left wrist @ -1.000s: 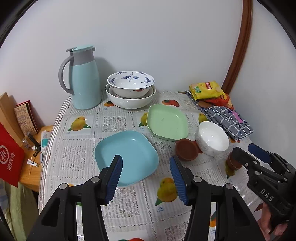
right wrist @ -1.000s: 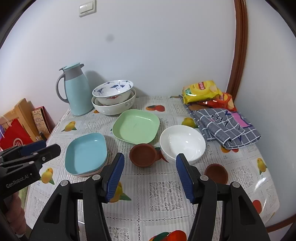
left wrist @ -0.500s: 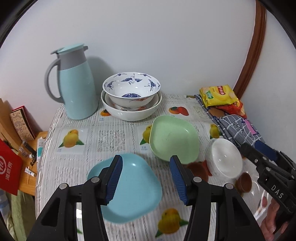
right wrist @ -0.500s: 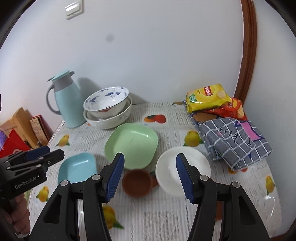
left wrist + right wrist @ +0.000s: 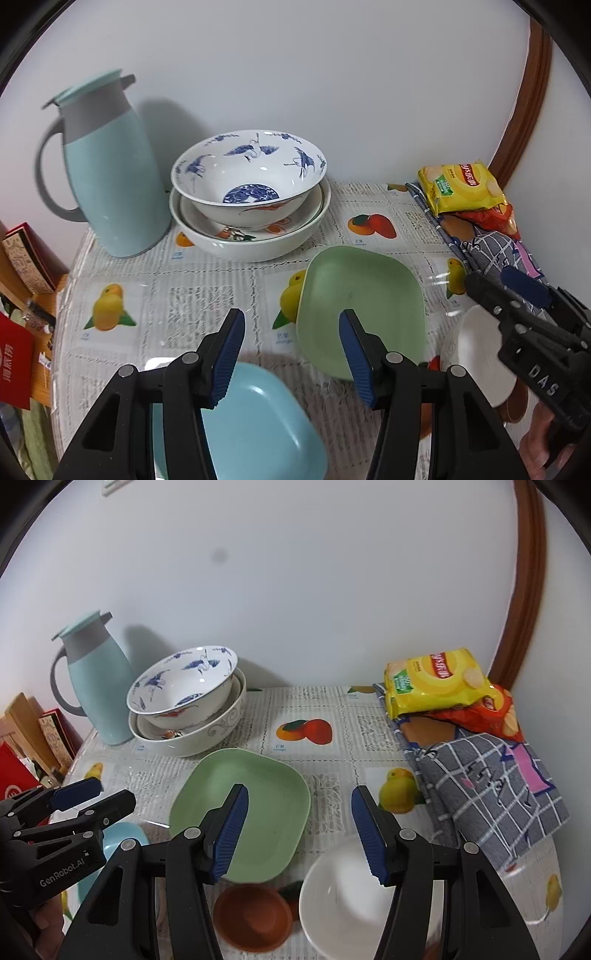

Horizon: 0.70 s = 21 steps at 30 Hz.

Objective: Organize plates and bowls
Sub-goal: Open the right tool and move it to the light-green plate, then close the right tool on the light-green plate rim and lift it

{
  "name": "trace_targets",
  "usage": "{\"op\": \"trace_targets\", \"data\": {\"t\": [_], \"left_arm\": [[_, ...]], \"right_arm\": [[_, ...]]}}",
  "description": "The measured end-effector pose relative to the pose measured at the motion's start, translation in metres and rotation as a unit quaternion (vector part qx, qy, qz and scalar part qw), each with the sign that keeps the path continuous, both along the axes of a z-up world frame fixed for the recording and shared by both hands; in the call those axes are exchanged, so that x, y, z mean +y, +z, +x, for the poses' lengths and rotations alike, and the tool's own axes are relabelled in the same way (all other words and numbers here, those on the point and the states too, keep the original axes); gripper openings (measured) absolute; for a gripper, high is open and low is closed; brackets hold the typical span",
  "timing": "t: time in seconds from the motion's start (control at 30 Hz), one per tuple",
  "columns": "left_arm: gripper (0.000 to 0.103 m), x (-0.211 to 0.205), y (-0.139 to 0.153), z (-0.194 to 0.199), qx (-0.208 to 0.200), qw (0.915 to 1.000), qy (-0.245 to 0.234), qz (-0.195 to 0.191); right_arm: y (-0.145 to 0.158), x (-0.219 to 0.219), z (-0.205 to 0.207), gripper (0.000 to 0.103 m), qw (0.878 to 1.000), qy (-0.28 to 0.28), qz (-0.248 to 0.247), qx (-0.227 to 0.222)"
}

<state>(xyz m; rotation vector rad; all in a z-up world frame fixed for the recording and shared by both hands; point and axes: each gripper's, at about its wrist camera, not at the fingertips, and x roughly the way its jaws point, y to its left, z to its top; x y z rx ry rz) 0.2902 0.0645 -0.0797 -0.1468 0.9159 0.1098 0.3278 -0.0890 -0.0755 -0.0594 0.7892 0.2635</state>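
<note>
My left gripper point(image 5: 291, 354) is open and empty, hovering over the far edge of a light blue square plate point(image 5: 258, 424), with a green square plate point(image 5: 362, 306) just to its right. At the back stands a blue-patterned bowl point(image 5: 251, 173) nested in wider white bowls point(image 5: 251, 240). My right gripper point(image 5: 299, 830) is also open and empty, above the gap between the green plate point(image 5: 258, 786) and a plain white bowl point(image 5: 343, 897). A small brown bowl point(image 5: 251, 919) sits by the white one. Each gripper shows in the other's view: the right gripper point(image 5: 495, 282) and the left gripper point(image 5: 110, 794).
A pale blue thermos jug point(image 5: 107, 177) stands at the back left against the wall. Snack bags point(image 5: 436, 679) and a checked cloth point(image 5: 498, 786) fill the right side. Boxes and a red packet point(image 5: 14, 365) sit beyond the table's left edge. The fruit-print tablecloth point(image 5: 332, 709) is bare at the back middle.
Both grippers have moved forward and slightly down over the table, so the plates and bowls now look nearer and lower in view. Jaw spacing is the same.
</note>
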Motion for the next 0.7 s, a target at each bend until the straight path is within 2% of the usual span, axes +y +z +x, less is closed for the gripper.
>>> {"op": "trace_targets", "data": {"t": [0.3,0.47,0.7], "left_arm": [[0.051,-0.006,-0.027,0.034,0.025,0.9996,-0.014,-0.004],[0.051,-0.003,-0.042,0.044,0.036,0.9989,-0.018,-0.021],[0.051,-0.001,-0.059,0.054,0.062,0.9973,-0.028,-0.027]], "right_arm": [[-0.031,0.002,0.032,0.058,0.999,0.002,0.004,0.037],[-0.044,0.005,0.044,0.058,0.998,0.011,0.015,0.066],[-0.057,0.014,0.051,0.052,0.996,0.007,-0.013,0.083]]}}
